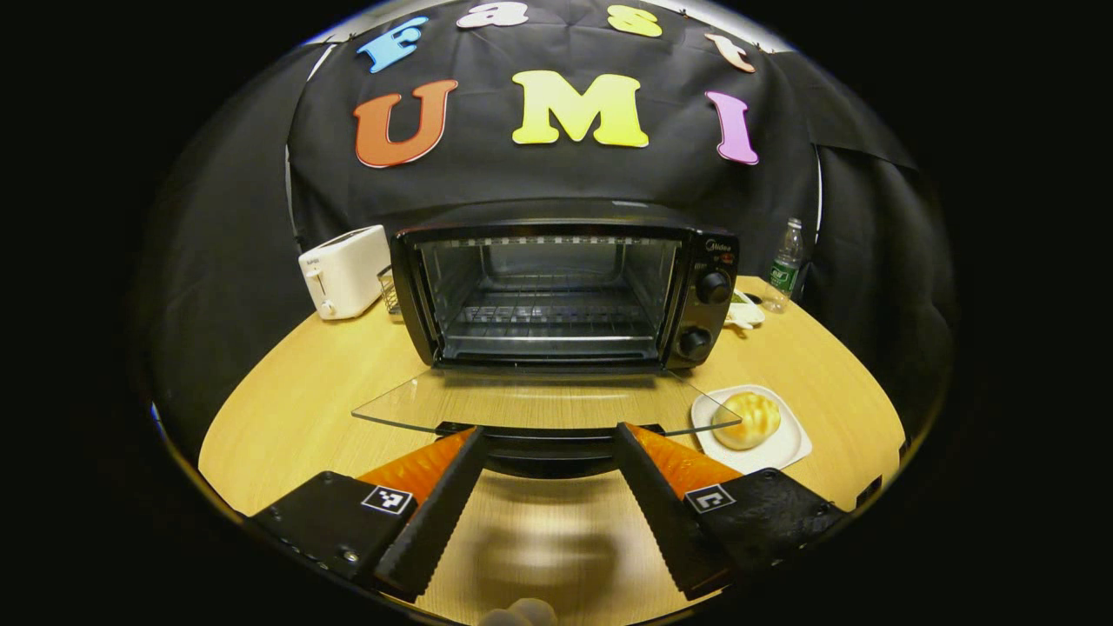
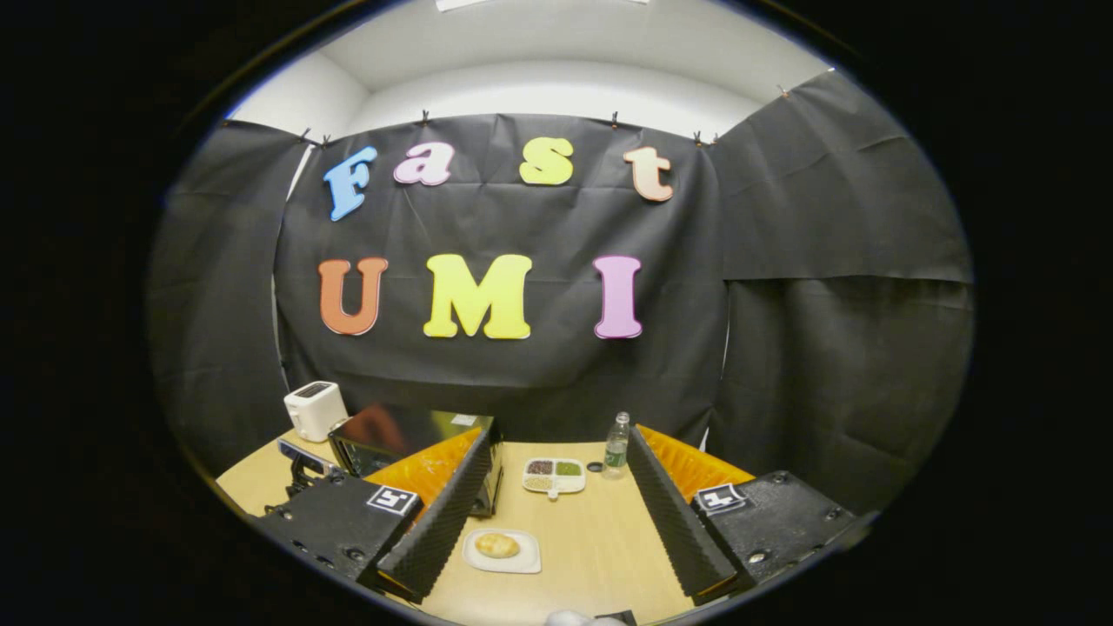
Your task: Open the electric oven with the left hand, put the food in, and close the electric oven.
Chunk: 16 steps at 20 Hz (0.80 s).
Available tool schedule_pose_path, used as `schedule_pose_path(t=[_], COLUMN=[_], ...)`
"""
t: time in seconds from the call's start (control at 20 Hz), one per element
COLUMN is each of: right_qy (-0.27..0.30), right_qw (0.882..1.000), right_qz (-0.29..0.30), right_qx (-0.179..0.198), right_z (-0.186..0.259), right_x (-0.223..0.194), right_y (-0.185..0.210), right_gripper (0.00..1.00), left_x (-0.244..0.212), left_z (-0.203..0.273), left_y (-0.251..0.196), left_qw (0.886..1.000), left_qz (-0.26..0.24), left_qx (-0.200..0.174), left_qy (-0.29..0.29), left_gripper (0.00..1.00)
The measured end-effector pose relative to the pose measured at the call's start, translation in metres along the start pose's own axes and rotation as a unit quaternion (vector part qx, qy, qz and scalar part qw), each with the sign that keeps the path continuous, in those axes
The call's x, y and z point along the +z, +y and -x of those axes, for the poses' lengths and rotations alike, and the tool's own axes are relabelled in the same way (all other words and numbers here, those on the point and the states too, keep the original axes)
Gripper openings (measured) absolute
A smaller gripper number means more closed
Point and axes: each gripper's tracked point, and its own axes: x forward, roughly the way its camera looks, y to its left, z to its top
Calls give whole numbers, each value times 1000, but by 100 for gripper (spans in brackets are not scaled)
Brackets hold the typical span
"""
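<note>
A white toaster [image 1: 345,271] stands on the wooden counter [image 1: 287,417] at the back left, with a small wire basket [image 1: 388,289] just beside it. At the back right stands a clear plastic bottle [image 1: 786,265] with a green label. In the right gripper view a white divided dish [image 2: 554,475] of small foods lies near the bottle, a small dark cap [image 2: 594,467] between them

Oven [image 1: 556,291] on the table [image 1: 287,417] (door down), toaster [image 1: 345,271] left, bun [image 1: 746,419] front-right
</note>
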Motion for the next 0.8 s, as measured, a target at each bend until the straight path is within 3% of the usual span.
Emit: schedule_pose_path(t=[0.3,0.35,0.45,0.6,0.7,0.8], right_qy=[9,9,14,23,22,20], right_qw=[1000,1000,1000,1000,1000,1000], right_qz=[3,3,4,4,3,2], right_qx=[-1,-2,-3,-3,-4,-6], right_z=[-1,-2,-4,-5,-7,-6], right_x=[-11,-12,-16,-23,-22,-21], right_y=[1,0,1,1,1,-1], right_gripper=[100,100,100,100,100,100], left_x=[-44,-44,-48,-52,-49,-43], left_z=[-15,-15,-17,-18,-16,-14], left_y=[1,0,-1,-3,-3,-3], left_qw=[997,997,997,996,996,997], left_qz=[29,32,11,3,3,9], left_qx=[-2,-6,-4,1,-1,-6], left_qy=[71,71,80,90,87,74], left_gripper=[100,89,100,83,94,94])
